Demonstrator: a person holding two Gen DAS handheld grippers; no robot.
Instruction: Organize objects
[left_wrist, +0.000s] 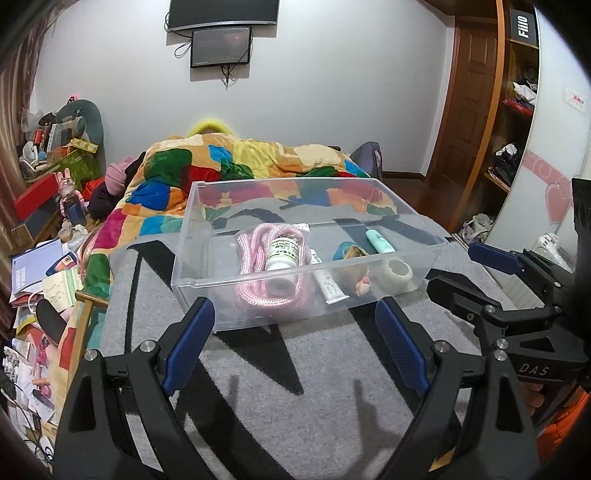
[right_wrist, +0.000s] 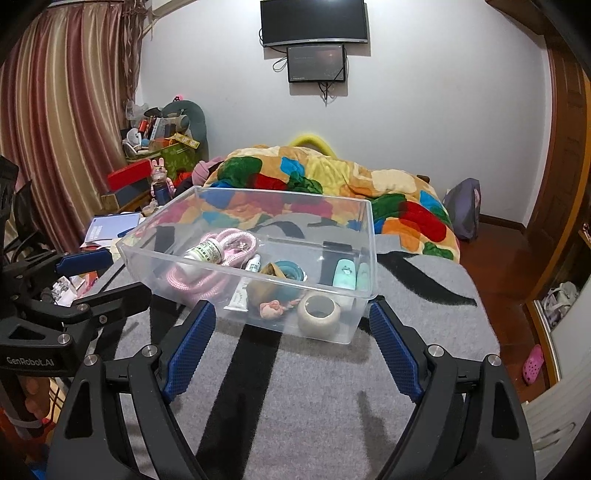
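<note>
Now, one clear plastic bin (left_wrist: 221, 206) is sitting on the grey blanket (left_wrist: 280, 362) of the bed, and everything to be sorted is lying inside it. Counting from left to right in the left wrist view: one coil of pink rope (left_wrist: 255, 254) is filling the left part, one white pill bottle (left_wrist: 282, 254) with a green label is lying on top of that coil, one white tube (left_wrist: 328, 284) is resting just beside the rope, one teal tape roll (left_wrist: 345, 250) is sitting near the middle with a tan scrap against it, one small pink charm (left_wrist: 364, 286) is lying by the front wall, one white tape roll (left_wrist: 397, 273) is standing at the front right, and one mint green stick (left_wrist: 378, 240) is lying toward the right wall. A patchwork quilt (left_wrist: 236, 158) is bunching up behind the bin.

Both tools are hovering just short of the bin's near wall, above the blanket. Left tool (left_wrist: 295, 350) is pointing straight at the front wall with its blue fingers (left_wrist: 188, 347) spread wide apart and gripping nothing. Right tool (right_wrist: 291, 350) is facing the same wall from the right side, tilted toward the white tape roll, its fingers (right_wrist: 397, 350) likewise spread wide with nothing between them; it is also showing at the right edge of the left wrist view, level with the bin's right end
</note>
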